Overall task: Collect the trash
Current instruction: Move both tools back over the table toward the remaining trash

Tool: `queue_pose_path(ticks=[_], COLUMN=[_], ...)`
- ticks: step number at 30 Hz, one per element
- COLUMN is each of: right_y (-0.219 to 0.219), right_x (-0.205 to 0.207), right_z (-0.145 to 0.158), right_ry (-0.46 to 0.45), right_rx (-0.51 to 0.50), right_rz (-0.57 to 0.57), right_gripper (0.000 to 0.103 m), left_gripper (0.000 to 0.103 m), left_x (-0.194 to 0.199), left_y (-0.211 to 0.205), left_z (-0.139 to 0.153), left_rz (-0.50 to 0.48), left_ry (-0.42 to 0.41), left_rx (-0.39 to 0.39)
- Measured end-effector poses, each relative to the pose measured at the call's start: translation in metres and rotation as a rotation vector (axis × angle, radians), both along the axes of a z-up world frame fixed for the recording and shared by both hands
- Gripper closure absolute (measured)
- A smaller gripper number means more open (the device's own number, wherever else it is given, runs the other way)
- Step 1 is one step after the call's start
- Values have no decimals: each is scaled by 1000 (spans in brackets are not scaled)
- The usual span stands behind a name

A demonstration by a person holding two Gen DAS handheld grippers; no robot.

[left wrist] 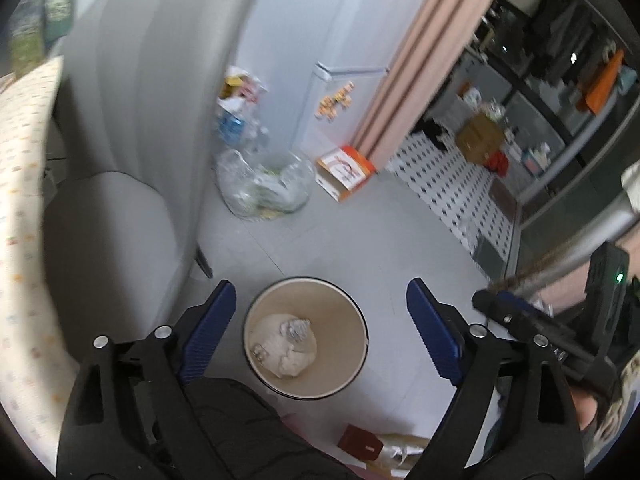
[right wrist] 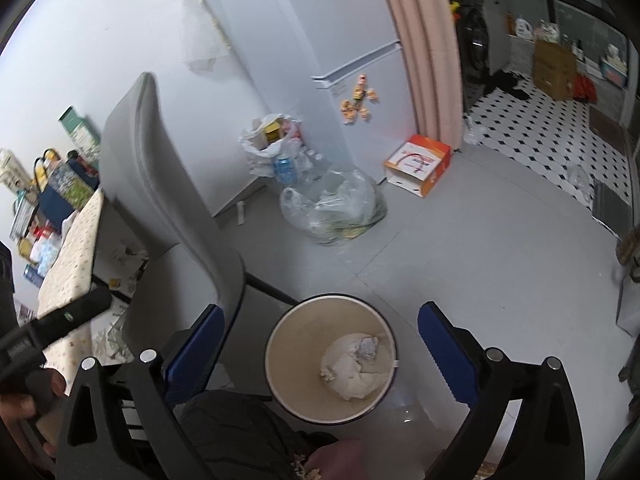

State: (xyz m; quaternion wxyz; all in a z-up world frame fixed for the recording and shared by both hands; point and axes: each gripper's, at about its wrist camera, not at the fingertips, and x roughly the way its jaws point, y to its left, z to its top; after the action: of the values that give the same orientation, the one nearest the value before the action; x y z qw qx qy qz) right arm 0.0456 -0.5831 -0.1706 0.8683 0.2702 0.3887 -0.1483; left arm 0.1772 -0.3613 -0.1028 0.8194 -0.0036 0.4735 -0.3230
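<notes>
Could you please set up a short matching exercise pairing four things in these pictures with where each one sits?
Things:
1. crumpled paper
2. clear plastic bag
3. orange and white box
4. magnets

Places:
A. stuck on the fridge door
B. on the floor beside the pink curtain
C. at the bottom of the round bin
D. on the floor in front of the fridge

Pairs: 1-C, 2-D, 3-B, 4-A

Black two-finger grippers with blue pads

Each gripper, left gripper (left wrist: 320, 328) and right gripper (right wrist: 320, 352), has matte black, triangular cut-out arms behind ribbed blue fingers (left wrist: 208, 328); silver round screws (left wrist: 162, 332) sit just behind the pads. A dark quilted garment (left wrist: 240, 432) shows below, between the fingers.
</notes>
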Motion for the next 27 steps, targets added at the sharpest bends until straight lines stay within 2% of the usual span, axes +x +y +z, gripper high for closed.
queue_pose_path(ticks=[4, 6, 9, 19, 27], right_y=[21, 32, 53, 130, 189], right_x=[13, 18, 25, 43, 52], right_z=[14, 22, 37, 76, 94], right_ry=[-7, -17, -44, -90, -119], right_rx=[-12, -23, -41, -93, -111], right_rz=[41, 59, 85, 212, 318], right_gripper=[8, 8, 8, 8, 8], left_gripper=[15, 9, 8, 7, 6], left_x=[-2, -6, -12, -32, -49], left_y=[35, 55, 77, 159, 227], left_z=[20, 31, 42, 68, 81], left_rz=[59, 97, 137, 243, 356], left_ry=[-21, -37, -77, -136, -174], left_rx=[-39, -66, -65, -98, -117])
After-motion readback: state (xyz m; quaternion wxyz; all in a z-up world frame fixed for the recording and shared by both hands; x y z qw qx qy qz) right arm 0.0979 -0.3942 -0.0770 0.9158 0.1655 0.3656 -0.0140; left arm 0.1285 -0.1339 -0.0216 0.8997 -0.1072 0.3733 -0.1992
